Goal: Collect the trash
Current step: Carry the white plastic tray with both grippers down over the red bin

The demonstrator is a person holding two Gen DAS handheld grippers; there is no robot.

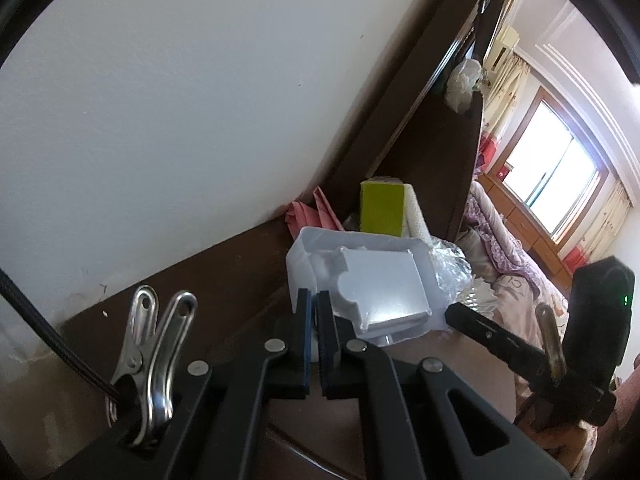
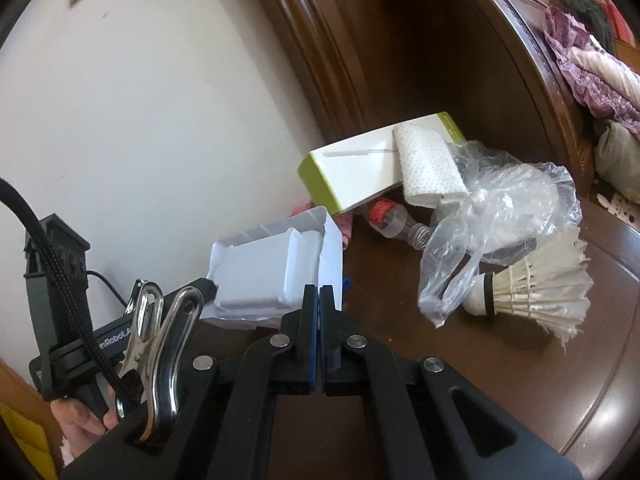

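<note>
A: Status? White plastic tray (image 2: pixel 276 268) sits at the table's (image 2: pixel 500 380) back-left, near the wall (image 2: pixel 160 100).

B: Both on it. Left hand-held gripper (image 1: pixel 314 300) pinches its near rim, right hand-held gripper (image 2: pixel 319 294) pinches its right wall, jaws pressed together. Looks like the first item.

A: Left to collect?

B: Green-white box (image 2: pixel 352 172), paper roll (image 2: pixel 428 164), bottle (image 2: pixel 394 220), clear bag (image 2: pixel 500 216), shuttlecock (image 2: pixel 532 280).

A: Room?

B: Wall left, dark headboard (image 2: pixel 420 60) behind. Open toward us only.
</note>
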